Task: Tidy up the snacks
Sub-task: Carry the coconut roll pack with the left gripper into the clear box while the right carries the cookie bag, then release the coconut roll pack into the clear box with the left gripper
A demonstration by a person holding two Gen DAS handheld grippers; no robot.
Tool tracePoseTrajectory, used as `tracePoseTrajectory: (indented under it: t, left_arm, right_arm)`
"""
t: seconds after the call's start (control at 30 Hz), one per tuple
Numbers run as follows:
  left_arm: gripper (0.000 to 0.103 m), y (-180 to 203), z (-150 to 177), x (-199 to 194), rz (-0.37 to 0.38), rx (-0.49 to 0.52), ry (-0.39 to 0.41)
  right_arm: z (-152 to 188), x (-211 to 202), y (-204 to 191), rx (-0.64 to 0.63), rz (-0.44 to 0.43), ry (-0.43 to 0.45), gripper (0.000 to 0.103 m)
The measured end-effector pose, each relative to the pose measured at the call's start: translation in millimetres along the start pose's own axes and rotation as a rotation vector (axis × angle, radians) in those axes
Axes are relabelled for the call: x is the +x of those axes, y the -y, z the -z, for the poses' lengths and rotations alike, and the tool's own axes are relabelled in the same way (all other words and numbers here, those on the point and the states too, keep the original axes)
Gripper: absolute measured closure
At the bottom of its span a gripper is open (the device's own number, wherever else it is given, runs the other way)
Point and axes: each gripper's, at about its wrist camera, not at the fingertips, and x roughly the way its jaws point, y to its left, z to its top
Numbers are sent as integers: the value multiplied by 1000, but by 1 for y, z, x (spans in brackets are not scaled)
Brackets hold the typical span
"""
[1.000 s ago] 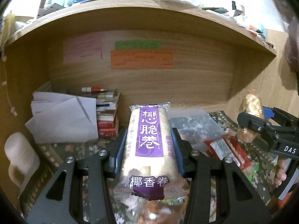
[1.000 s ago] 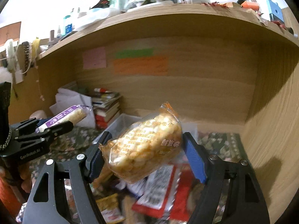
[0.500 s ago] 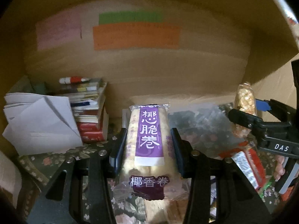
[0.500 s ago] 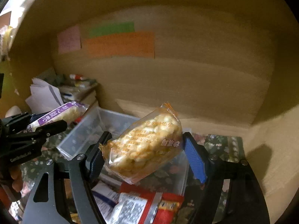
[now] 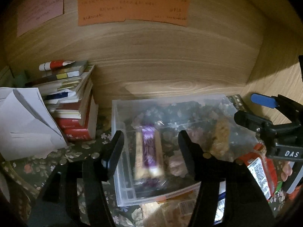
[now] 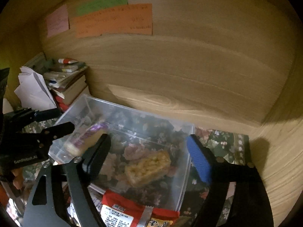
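Observation:
A clear plastic bin point(image 5: 117, 151) point(image 6: 186, 172) stands on the flowered cloth against the wooden back wall. A purple-labelled roll snack pack point(image 5: 148, 151) point(image 6: 86, 139) lies in its left side. A golden puffed-grain snack pack point(image 6: 148, 167) point(image 5: 220, 140) lies in its right side. My left gripper point(image 5: 150, 151) is open above the purple pack, apart from it. My right gripper point(image 6: 148, 157) is open above the golden pack. Each gripper also shows in the other's view, the right point(image 5: 269, 124) and the left point(image 6: 43, 126).
A red snack packet point(image 6: 136, 211) point(image 5: 260, 164) and more loose packets point(image 5: 170, 213) lie in front of the bin. A stack of books point(image 5: 73, 102) and folded white papers point(image 5: 24, 124) stand left of it. Wooden walls close the back and right.
Both grippers moved forward into the shelf, over the bin, and opened. The purple roll pack and the golden pack dropped out of them into the bin.

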Motion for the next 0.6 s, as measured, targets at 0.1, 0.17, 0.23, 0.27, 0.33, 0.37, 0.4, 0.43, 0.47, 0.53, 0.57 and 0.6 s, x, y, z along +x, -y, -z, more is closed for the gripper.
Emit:
tracePoseTrajectory:
  t: [0.1, 0.17, 0.23, 0.27, 0.33, 0.37, 0.4, 0.43, 0.47, 0.53, 0.57, 0.6]
  left_arm:
    - [44, 1, -1, -8, -11, 19, 16]
    - [41, 2, 2, -20, -15, 34, 32]
    - [37, 3, 5, -33, -10, 39, 47]
    - [35, 3, 8, -39, -10, 39, 54]
    - [33, 4, 12, -51, -11, 40, 66]
    - [32, 5, 15, -56, -12, 42, 70]
    - [31, 6, 18, -60, -14, 44, 73]
    - [30, 8, 22, -64, -12, 46, 76]
    - [29, 8, 26, -68, -10, 48, 78]
    - [28, 11, 35, -76, -10, 55, 81]
    - [27, 13, 41, -78, -7, 59, 79]
    - [27, 14, 45, -78, -7, 63, 77]
  right_arm:
    - [0, -10, -2, -7, 3, 30, 20]
    - [1, -19, -3, -7, -3, 50, 18]
    - [4, -29, -5, -8, -10, 69, 17]
    - [3, -32, -7, -9, -9, 78, 17]
    - [10, -48, -8, -12, -5, 105, 15]
    - [12, -52, -8, -13, -5, 113, 13]
    - [17, -60, -10, -15, -2, 126, 12]
    - [19, -62, -11, -15, 1, 133, 11]
    - [24, -69, -12, -15, 7, 144, 9]
    - [31, -75, -13, -14, 17, 152, 7]
    - [35, -78, -14, -13, 25, 152, 6]
    - [41, -80, -15, -11, 32, 152, 5]
